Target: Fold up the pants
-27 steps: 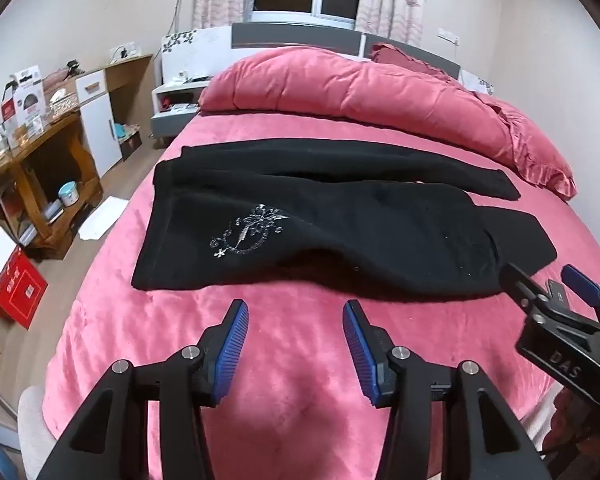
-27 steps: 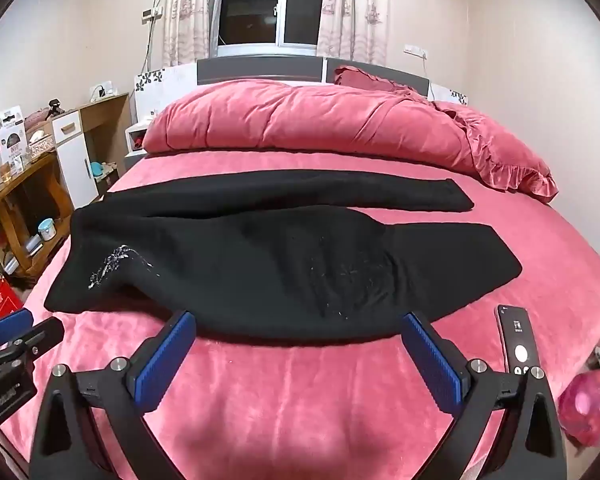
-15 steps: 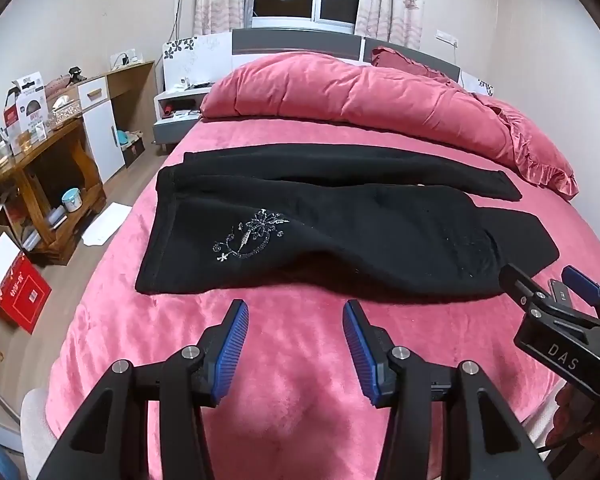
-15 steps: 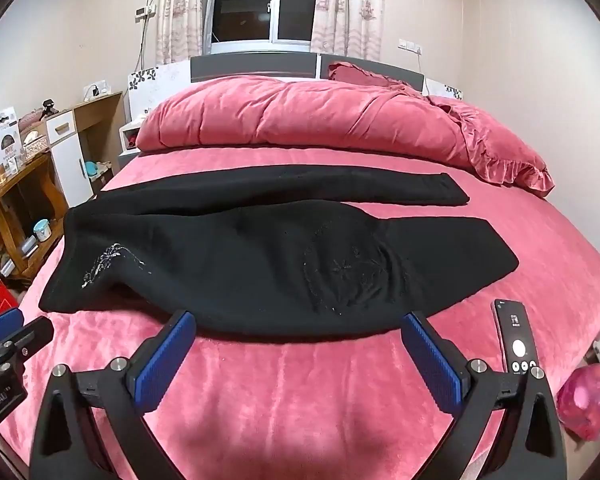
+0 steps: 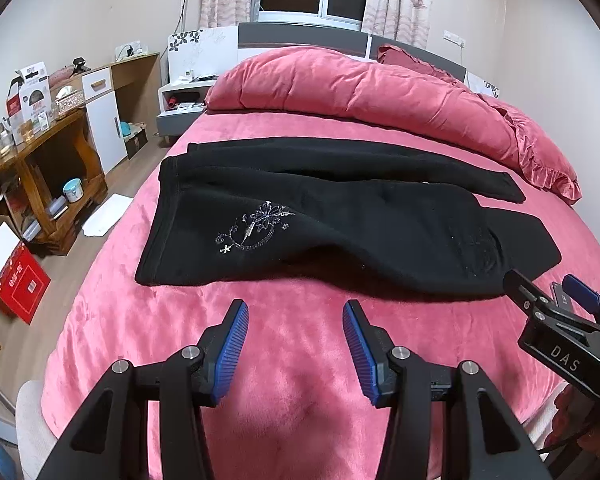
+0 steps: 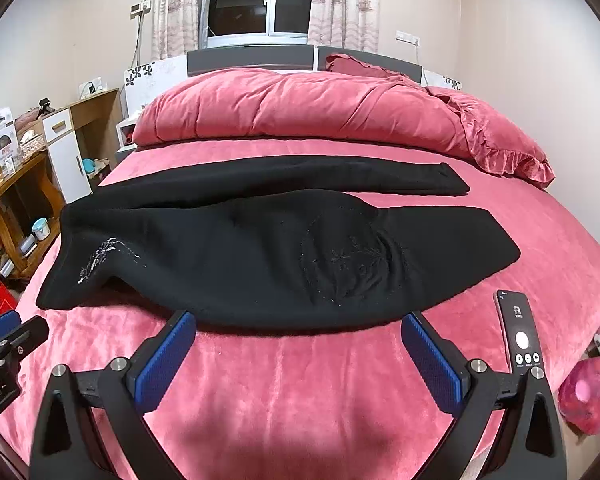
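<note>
Black fleece pants (image 5: 340,224), soft matte knit: laid flat across the pink plush bed cover (image 5: 292,360), waistband toward the left edge of the bed, legs running to the right. The far leg lies long and narrow; the near leg is broader, with a raised fold along its front edge. A silver floral embroidered motif (image 5: 256,226) sits near the hip; a second, fainter stitched pattern (image 6: 352,258) on the near leg is hard to make out.

Left tongs (image 5: 294,346): black plastic frame with ribbed blue pads, held apart over bare cover just short of the pants' near edge, gripping nothing.

Right tongs (image 6: 298,354): same build, spread wide, empty; pad tips close to the pants' front edge, contact not discernible. In the left wrist view the housing reads "DAS"; in the right wrist view the other tool's housing shows part of a word ending "obot.AI", cut off by the frame.

Slim black remote control (image 6: 520,332), white round button and three small ones: lying on the cover right of the right tongs, apart from the pants.

Bunched pink velvet duvet (image 6: 300,108), ruffled edge: against the headboard.

Red cardboard box (image 5: 14,280), flap open, on the floor at left; its printing is too small to read.
</note>
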### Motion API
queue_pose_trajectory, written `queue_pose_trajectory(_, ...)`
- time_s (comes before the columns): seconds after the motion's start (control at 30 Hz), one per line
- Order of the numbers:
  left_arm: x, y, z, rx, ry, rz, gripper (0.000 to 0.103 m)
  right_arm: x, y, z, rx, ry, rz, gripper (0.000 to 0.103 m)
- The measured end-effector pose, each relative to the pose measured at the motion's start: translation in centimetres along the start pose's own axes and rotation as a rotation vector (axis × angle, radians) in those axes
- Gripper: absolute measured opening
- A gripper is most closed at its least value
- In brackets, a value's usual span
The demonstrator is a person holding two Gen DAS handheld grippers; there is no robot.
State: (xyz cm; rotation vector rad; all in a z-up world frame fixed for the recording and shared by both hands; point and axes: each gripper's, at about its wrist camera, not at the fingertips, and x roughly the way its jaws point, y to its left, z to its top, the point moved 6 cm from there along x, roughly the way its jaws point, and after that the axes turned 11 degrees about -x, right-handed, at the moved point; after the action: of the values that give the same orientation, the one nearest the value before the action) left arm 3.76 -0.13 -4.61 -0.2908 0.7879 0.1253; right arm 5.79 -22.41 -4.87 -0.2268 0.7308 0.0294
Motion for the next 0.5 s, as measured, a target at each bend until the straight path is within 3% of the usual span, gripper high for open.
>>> queue_pose_trajectory(0.5, 0.38, 0.28, -0.24, -0.014, 0.009, 0.006, 0.050, 0.46, 0.03, -0.36, 0.002, 0.018, 0.000, 0.103)
